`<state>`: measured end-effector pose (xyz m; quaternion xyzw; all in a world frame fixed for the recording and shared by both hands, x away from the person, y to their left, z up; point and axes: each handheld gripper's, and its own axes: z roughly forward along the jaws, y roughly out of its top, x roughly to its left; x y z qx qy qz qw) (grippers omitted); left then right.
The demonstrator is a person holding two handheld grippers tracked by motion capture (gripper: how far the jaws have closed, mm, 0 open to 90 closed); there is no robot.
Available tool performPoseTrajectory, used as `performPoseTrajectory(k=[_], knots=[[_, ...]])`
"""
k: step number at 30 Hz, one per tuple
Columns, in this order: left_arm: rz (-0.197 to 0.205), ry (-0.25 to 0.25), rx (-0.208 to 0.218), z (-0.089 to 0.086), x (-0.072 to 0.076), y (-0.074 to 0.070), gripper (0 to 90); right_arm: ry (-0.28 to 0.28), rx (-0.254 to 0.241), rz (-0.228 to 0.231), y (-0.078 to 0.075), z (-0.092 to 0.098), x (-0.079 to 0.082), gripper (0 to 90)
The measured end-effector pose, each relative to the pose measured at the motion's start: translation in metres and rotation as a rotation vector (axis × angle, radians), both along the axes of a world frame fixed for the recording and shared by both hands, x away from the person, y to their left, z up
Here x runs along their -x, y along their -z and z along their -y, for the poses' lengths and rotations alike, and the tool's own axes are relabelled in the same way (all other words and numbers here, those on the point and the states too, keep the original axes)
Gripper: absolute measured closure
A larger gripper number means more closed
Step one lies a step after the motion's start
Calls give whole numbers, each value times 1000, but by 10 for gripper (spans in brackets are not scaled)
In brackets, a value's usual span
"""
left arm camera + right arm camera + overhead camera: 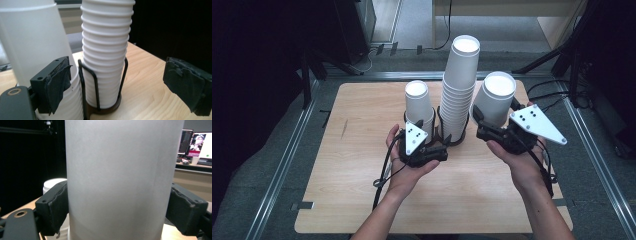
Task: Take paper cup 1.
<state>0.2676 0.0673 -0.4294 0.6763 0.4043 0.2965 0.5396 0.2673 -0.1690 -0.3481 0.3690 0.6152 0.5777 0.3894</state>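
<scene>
A tall stack of white paper cups (459, 85) stands in a black wire holder (98, 82) at the table's middle back. A shorter stack (418, 102) stands just left of it. My right gripper (494, 120) is shut on a single white cup (122, 170), held just right of the tall stack, above the table; both pads (56, 202) press on its sides. My left gripper (122, 85) stands open low in front of the two stacks. Its left pad (58, 83) is beside the shorter stack (32, 45), and the tall stack (106, 50) rises ahead between the jaws, untouched.
The wooden table (362, 165) has bare room on its left half and along the front edge. Metal rails (287, 165) frame it, and dark stands and cables lie behind. A lit monitor (200, 142) sits in the background of the right gripper view.
</scene>
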Motion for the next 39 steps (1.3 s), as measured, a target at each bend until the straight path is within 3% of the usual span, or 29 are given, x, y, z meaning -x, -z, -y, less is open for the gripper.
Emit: performPoseTrajectory(k=[6,14,17,22,25,28,31,33,39], knots=[[-23,-2,25,-11,15,10,80,-15,33,-5,21,-1,6,138],[-37,0,4,-22,33,19,80,-21,56,-36,45,-2,12,137],[-57,5,18,-24,42,23,80,-32,64,-45,56,-3,14,137],[-75,11,11,-28,51,30,80,-26,132,-44,82,-7,16,138],[-76,21,-5,-29,54,33,80,-40,145,-47,90,-10,16,138],[-69,29,-3,-32,55,34,80,-54,218,-28,97,-16,18,138],[-72,40,-12,-34,55,36,80,-78,249,-19,105,-23,22,138],[-84,59,11,-35,56,38,80,-76,294,-11,112,-28,24,138],[-84,88,14,-35,59,38,81,-67,422,20,130,-37,29,138]])
